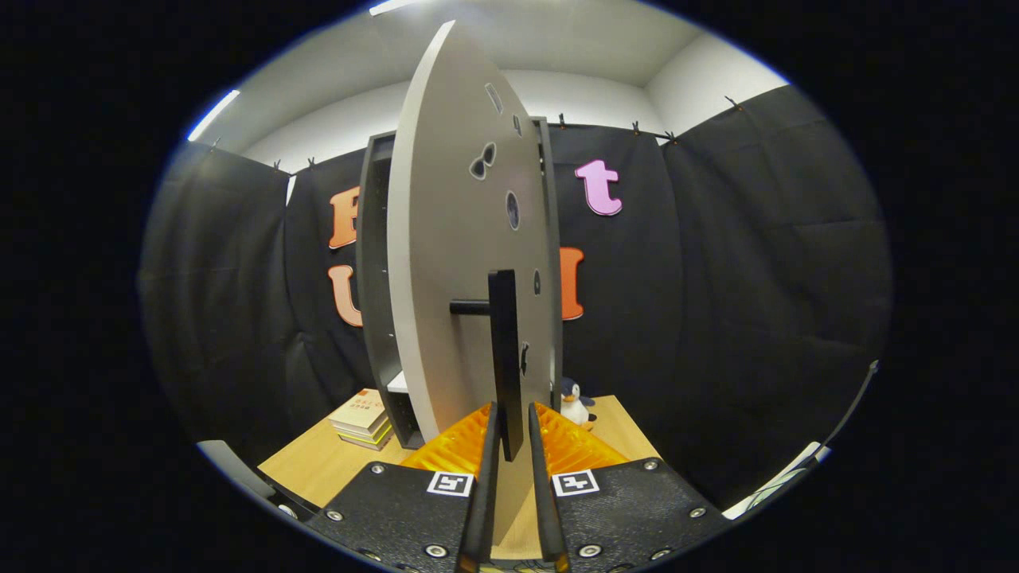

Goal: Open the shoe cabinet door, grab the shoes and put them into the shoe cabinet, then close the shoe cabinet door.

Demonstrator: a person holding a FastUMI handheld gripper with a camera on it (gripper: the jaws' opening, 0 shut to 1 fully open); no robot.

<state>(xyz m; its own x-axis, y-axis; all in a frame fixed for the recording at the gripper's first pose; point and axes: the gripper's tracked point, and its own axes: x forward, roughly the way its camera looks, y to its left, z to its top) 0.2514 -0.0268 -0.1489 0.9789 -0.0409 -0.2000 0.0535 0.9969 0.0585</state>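
The grey shoe cabinet (374,278) stands on the wooden table (318,465), and its light grey door (446,263) is swung out toward me, seen nearly edge-on. A dark vertical bar handle (503,350) sticks out from the door on a short post. My gripper (509,434) has both fingers closed against the lower end of that handle, one on each side. Inside the cabinet a pale shelf edge (398,382) shows; the rest of the interior is hidden by the door.
A stack of books (362,418) lies on the table left of the cabinet. A small penguin toy (573,402) stands to the right behind the door. Black cloth walls close in all around the table.
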